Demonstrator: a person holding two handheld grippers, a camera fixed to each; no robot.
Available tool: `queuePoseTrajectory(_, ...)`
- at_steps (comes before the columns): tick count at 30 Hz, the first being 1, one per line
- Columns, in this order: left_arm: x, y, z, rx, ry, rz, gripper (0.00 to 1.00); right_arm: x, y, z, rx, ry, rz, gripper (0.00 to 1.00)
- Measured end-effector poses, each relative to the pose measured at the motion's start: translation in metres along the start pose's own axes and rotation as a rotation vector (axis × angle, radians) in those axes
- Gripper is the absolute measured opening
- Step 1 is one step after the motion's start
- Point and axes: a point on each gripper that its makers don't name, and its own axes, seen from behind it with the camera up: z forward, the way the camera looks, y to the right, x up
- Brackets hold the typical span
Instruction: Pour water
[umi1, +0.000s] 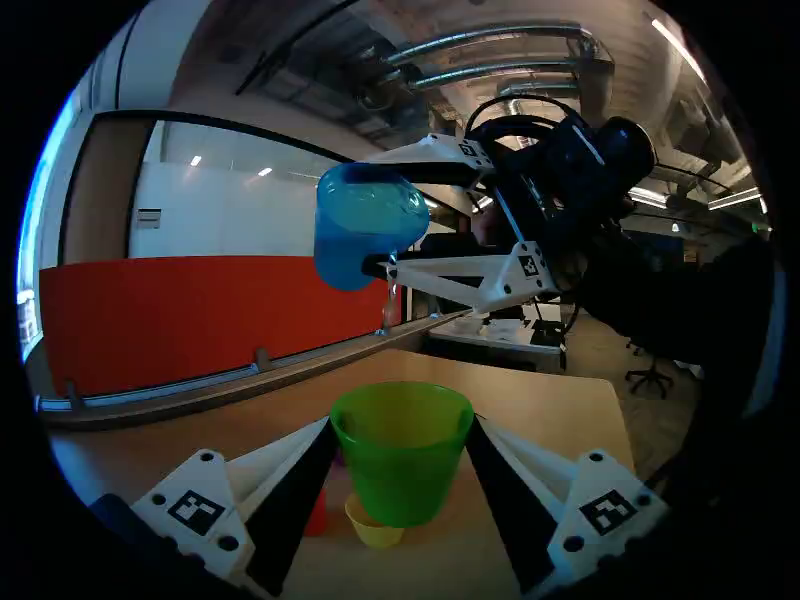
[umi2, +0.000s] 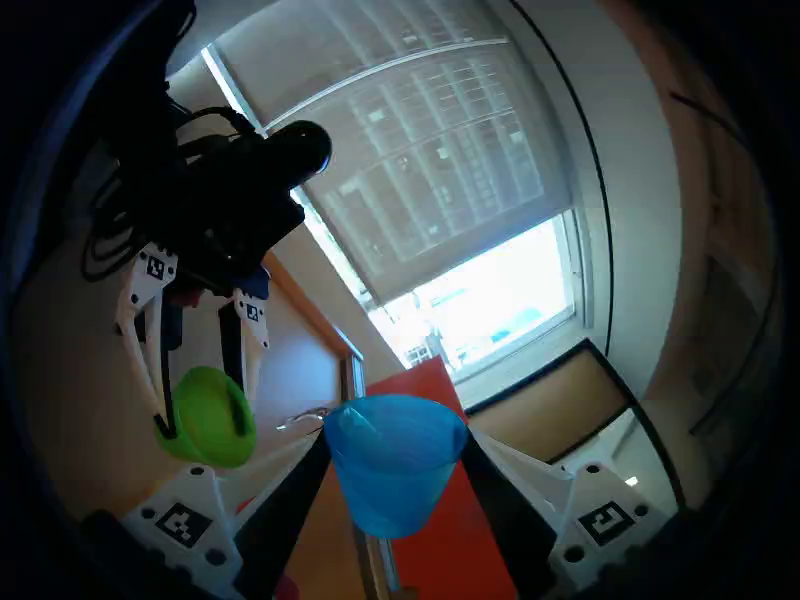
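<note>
A wooden table lies below both tongs. The left gripper clamps an upright green cup. The right gripper grips a blue cup, tipped above the green one. A small yellow cup sits under the left gripper.

Tan table bears a yellow cup, perhaps a red cup.

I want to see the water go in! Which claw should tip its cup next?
Right, I think. The right claw holds the blue cup tilted high over the green cup, which the left claw holds upright underneath to catch.
</note>
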Motion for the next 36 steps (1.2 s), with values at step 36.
queuePoseTrajectory(36,0.000,0.000,0.003,0.006,-0.002,0.015,0.87,0.000,0.011,0.001,-0.040,-0.020,-0.128,0.93)
